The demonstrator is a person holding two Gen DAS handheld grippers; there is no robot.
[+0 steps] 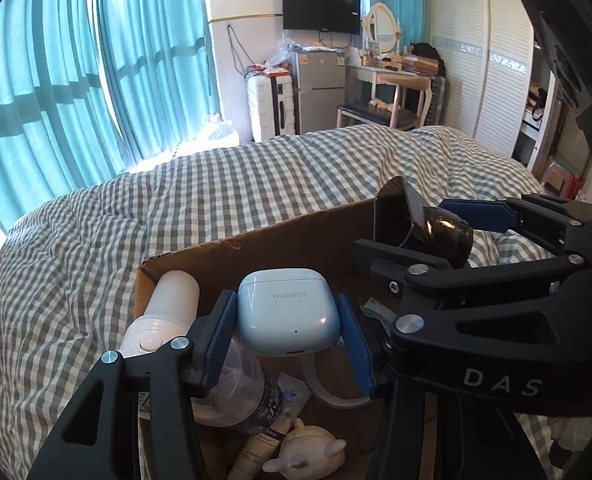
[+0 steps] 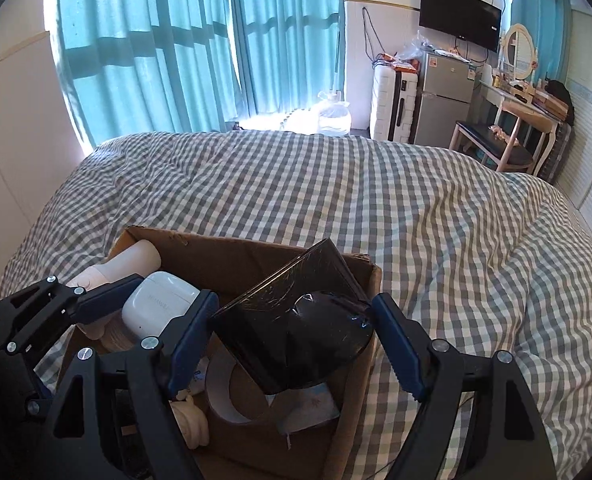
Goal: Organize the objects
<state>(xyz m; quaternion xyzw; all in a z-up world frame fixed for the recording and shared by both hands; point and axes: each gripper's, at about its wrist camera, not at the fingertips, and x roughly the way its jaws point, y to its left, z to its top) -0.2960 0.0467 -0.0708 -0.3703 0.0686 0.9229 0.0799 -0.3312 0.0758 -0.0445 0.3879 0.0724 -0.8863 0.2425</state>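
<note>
A brown cardboard box (image 1: 256, 248) sits on the checked bed, also in the right wrist view (image 2: 232, 252). My left gripper (image 1: 288, 336) is shut on a pale blue Huawei earbud case (image 1: 288, 312) and holds it above the box; the case also shows in the right wrist view (image 2: 156, 310). My right gripper (image 2: 296, 340) is shut on a black glossy object (image 2: 296, 328) with a flat square end, held over the box's right side; the object also shows in the left wrist view (image 1: 420, 220).
Inside the box lie a cream bottle (image 1: 164, 312), a clear plastic bottle (image 1: 248, 396), a tube (image 1: 264, 440), a small cream figurine (image 1: 304, 456) and a tape roll (image 2: 232, 396). The checked duvet (image 2: 376, 208) spreads all around. Curtains, fridge, suitcase and desk stand behind.
</note>
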